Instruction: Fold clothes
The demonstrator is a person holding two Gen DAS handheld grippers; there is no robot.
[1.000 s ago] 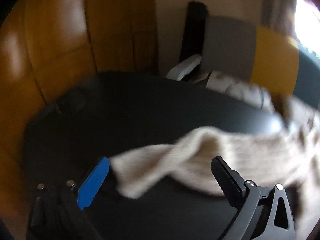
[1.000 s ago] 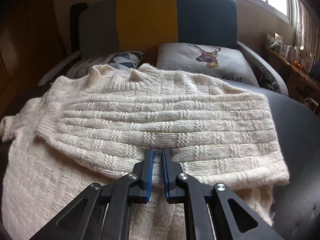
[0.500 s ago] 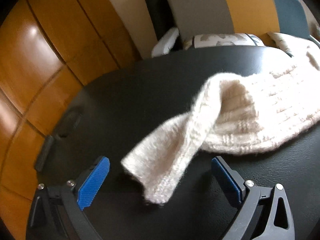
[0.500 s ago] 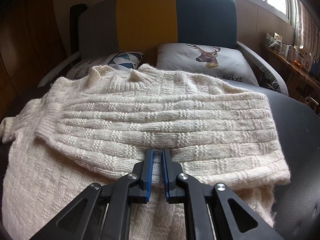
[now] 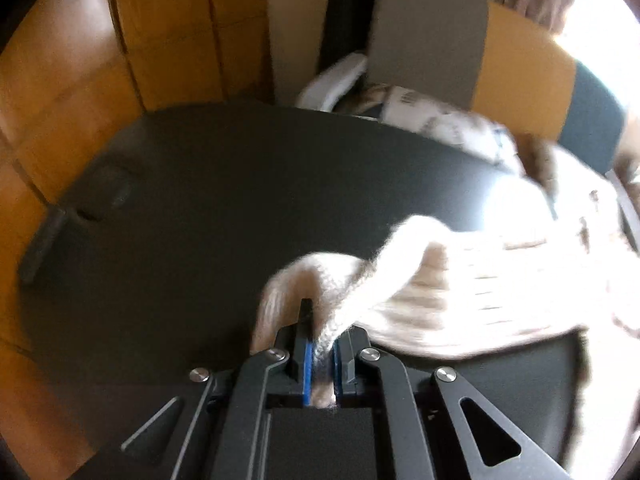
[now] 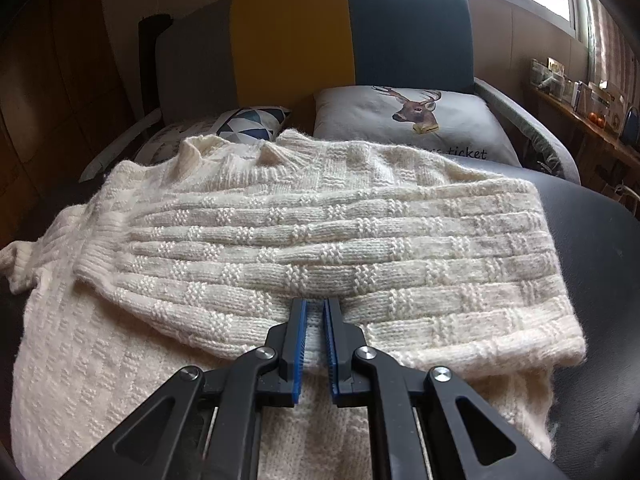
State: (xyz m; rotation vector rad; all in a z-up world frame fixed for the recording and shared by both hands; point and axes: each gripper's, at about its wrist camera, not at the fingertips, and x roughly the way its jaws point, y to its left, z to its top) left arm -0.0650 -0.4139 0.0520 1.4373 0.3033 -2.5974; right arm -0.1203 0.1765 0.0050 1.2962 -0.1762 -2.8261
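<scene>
1. Through the left wrist camera I saw my left gripper (image 5: 320, 340) with its jaws drawn narrow, pinching the cuff end of the sleeve (image 5: 320, 280) of a cream knitted sweater (image 5: 500, 280)
2. The pinched knit bunched up between the blue pads (image 5: 307, 364), and the sleeve looped away to the right toward the sweater's body; this view was blurred
3. The sweater lay on a dark, smooth table (image 5: 220, 208), which had orange-brown wooden panels (image 5: 60, 92) behind it on the left
4. Through the right wrist camera I saw my right gripper (image 6: 315, 312) with its jaws close together, a slim gap showing between them; their tips touched the lower edge of the other sleeve (image 6: 340, 256), but I could not tell whether they gripped any fabric
5. That sleeve was folded across the sweater's body, running from the right edge toward the left, cuff at the left
6. Past the collar (image 6: 276, 152) stood a sofa (image 6: 348, 28) with grey, yellow and teal back panels, holding a deer-print cushion (image 6: 412, 120) and a triangle-patterned cushion (image 6: 252, 124)
</scene>
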